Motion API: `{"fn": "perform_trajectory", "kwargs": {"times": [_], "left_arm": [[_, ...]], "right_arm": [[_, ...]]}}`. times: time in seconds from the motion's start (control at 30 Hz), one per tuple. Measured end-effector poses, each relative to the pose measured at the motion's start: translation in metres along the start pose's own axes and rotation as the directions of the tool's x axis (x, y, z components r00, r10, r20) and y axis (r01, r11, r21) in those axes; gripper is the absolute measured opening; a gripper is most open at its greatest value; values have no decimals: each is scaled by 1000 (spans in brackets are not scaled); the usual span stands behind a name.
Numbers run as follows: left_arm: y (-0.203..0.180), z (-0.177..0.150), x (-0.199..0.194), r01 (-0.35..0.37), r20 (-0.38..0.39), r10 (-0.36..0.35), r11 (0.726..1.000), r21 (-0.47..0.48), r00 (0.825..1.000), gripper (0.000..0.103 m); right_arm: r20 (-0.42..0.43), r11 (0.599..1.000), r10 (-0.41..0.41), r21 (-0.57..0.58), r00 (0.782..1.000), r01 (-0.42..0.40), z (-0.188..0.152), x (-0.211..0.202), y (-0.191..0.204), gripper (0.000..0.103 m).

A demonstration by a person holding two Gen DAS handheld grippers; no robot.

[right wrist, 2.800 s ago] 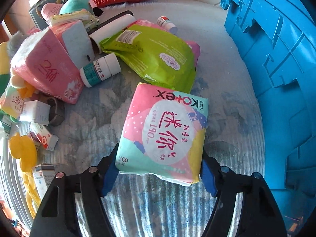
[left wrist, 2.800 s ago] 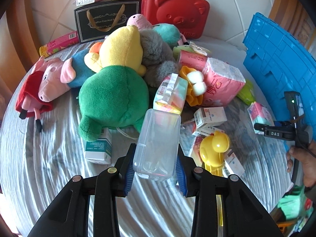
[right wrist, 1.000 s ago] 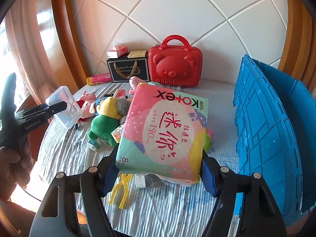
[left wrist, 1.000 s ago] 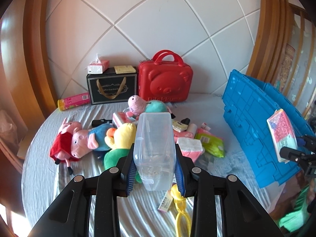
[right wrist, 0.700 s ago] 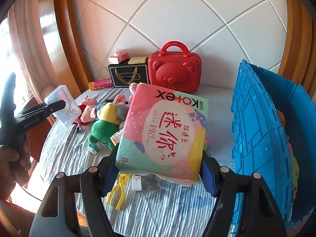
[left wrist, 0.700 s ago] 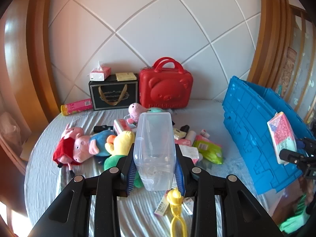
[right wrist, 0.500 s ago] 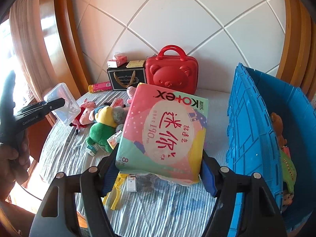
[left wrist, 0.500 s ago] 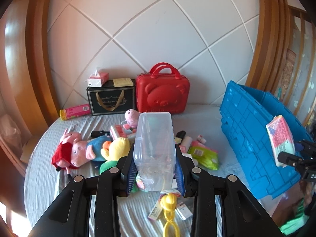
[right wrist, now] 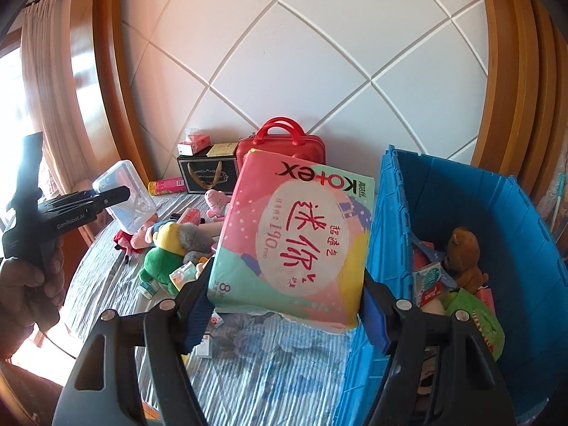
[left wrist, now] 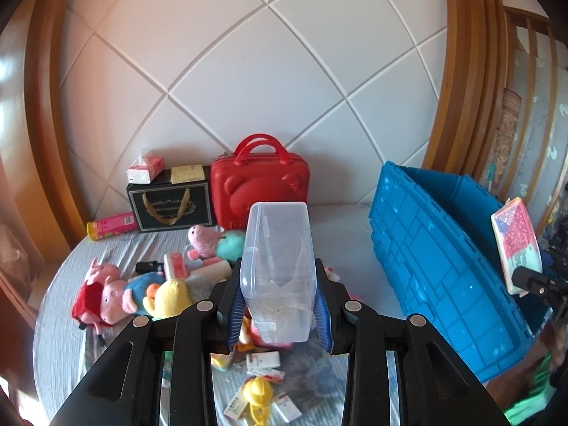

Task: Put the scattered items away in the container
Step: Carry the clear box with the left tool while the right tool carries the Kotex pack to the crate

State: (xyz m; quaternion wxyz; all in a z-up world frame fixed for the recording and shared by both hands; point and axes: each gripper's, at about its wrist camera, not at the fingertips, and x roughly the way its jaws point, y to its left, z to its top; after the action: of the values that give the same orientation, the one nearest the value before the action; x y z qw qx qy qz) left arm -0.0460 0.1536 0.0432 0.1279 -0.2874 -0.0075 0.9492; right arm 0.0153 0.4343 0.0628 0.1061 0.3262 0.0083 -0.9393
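Your left gripper [left wrist: 278, 314] has its fingers closed on a clear box [left wrist: 278, 266], held up above the toys [left wrist: 156, 293] on the bed [left wrist: 67, 323]. Your right gripper [right wrist: 285, 314] has its fingers spread wide, clamping a pink pack [right wrist: 294, 238], held beside the blue crate [right wrist: 497, 213], near its rim.

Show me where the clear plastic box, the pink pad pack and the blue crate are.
clear plastic box [left wrist: 278, 266], left wrist view, front wall.
pink pad pack [right wrist: 294, 238], right wrist view, printed face.
blue crate [right wrist: 511, 213], right wrist view, inner far wall.
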Motion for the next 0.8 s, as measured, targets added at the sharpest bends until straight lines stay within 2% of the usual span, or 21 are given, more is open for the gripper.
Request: {"fn": "perform_trajectory", "kwargs": {"times": [0.3, 0.5, 0.8], "left_arm": [[-78, 27, 13, 63, 26, -65, 996, 65, 998, 33], [-140, 30, 27, 120, 24, -123, 987, 107, 992, 33], [-235, 29, 47, 257, -20, -258, 948, 187, 966, 33]], "right_arm": [[34, 998, -21, 67, 999, 18, -6, -19, -63, 70], [44, 991, -66, 123, 997, 60, -16, -34, -106, 70], [30, 965, -160, 215, 987, 150, -39, -61, -168, 70]]}}
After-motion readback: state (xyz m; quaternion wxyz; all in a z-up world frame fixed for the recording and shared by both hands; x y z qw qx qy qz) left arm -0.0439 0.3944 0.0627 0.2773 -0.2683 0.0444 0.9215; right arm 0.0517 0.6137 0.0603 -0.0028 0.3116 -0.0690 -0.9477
